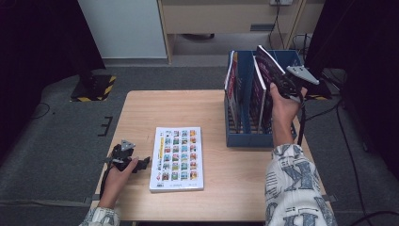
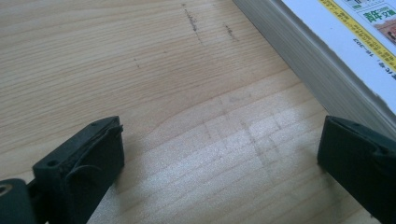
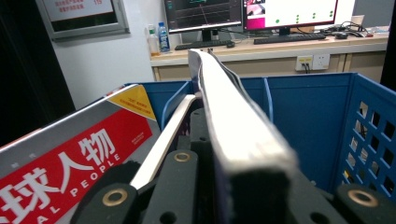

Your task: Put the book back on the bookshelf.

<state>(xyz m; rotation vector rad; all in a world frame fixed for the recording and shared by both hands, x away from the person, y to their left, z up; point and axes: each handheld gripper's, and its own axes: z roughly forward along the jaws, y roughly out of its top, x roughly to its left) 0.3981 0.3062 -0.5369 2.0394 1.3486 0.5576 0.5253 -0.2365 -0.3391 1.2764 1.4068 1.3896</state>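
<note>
The work in hand looked like filing books and magazines into the blue rack (image 1: pixel 244 136) at the far right of the table (image 1: pixel 141 108), and it stood partly done. The right gripper (image 1: pixel 282 84) was clamped on a purple-covered magazine (image 1: pixel 269 63), holding it tilted above the rack's right-hand slots, its lower part already down between the dividers. In the right gripper view the jaws were closed tight on the magazine's edge (image 3: pixel 233 126), which ran away from the camera toward the rack's blue back wall (image 3: pixel 303 112).

Some filing seemed finished: a red-and-white magazine (image 1: pixel 230 82) stood upright in the leftmost slot (its red cover with white lettering (image 3: pixel 70 163) filled the left of the right gripper view), and another thin one (image 1: pixel 258 94) leaned in a middle slot just beside the held magazine.

What was left, by my judgement: lowering the purple magazine fully into its slot and letting go, then dealing with the thick book (image 1: pixel 177 158) that lay flat on the table, well apart from the rack. The left gripper (image 1: pixel 143 161) rested on the table just beside that book's left edge, jaws spread wide with nothing between them; in the left gripper view only bare wood showed between the jaws, and the book's page edge (image 2: pixel 299 51) ran close by the right-hand jaw. So the book had not yet been picked up.
</note>
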